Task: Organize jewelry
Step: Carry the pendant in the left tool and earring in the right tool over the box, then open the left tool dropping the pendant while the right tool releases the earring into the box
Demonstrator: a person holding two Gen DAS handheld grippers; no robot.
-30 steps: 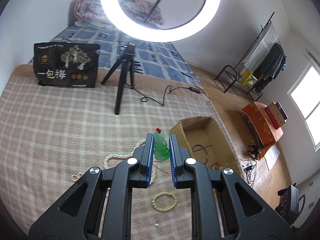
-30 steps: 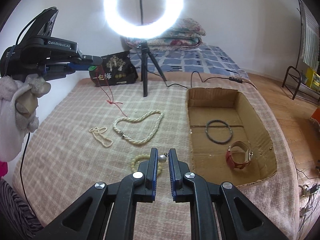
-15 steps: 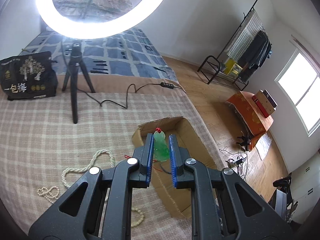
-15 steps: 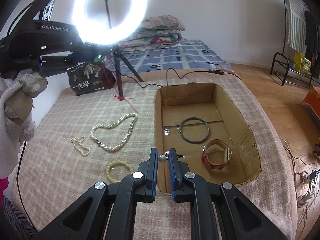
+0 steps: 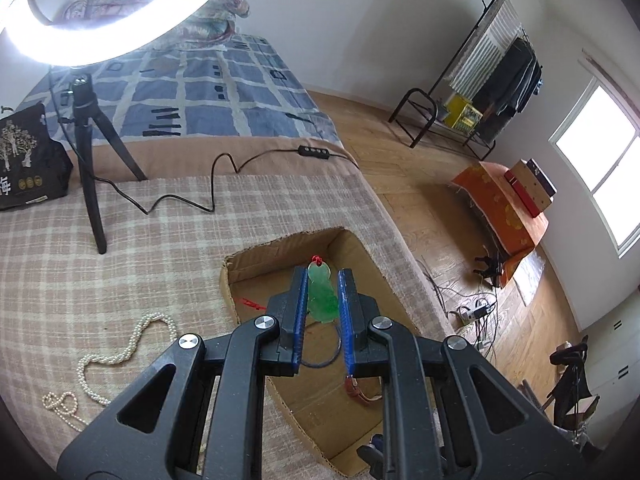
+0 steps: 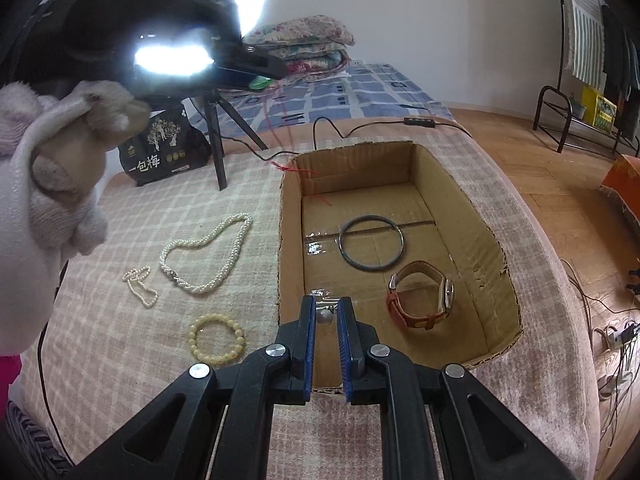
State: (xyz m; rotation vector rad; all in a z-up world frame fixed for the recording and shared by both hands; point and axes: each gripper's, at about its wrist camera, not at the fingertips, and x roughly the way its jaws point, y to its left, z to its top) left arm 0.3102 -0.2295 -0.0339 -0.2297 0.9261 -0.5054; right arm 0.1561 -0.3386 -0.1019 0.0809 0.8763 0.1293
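**Pendant and pearl piece held above the cardboard box**

Left wrist view: the left claw (image 5: 323, 294) is clamped on a green pendant (image 5: 322, 296), its blue pads pressing the carved stone from both sides. A red cord (image 5: 316, 259) is knotted at the pendant's far tip, and a strand of it shows again at the box's left wall. The claw hangs above the open cardboard box (image 5: 280, 248), which sits sunk in the checked blanket (image 5: 120, 272) on the bed. Beneath the claw, inside the box, part of a dark bangle (image 5: 320, 362) and a brown strap (image 5: 360, 394) are visible. On the blanket to the left lie a pearl necklace (image 5: 128, 344) and a thinner pearl strand (image 5: 60, 404). Farther off stands a black tripod (image 5: 90, 148) under a lit ring light (image 5: 120, 36).

Right wrist view: the right claw (image 6: 326, 314) is narrow, pinching a small pearl piece (image 6: 323, 316) with a thin metal part, over the near left corner of the box (image 6: 496, 248). On the box floor lie the bangle (image 6: 371, 242) and a brown-strapped watch (image 6: 422, 300), well apart from the claw. Left of the box, on the blanket (image 6: 140, 220), are the necklace (image 6: 208, 256), the thin strand (image 6: 140, 286) and a yellow bead bracelet (image 6: 217, 338). At upper left a hand in a fuzzy sleeve (image 6: 52, 168) carries the other claw, the pendant (image 6: 260, 83) a green blur at its tip, the cord (image 6: 280, 136) trailing down to the box's far left corner.
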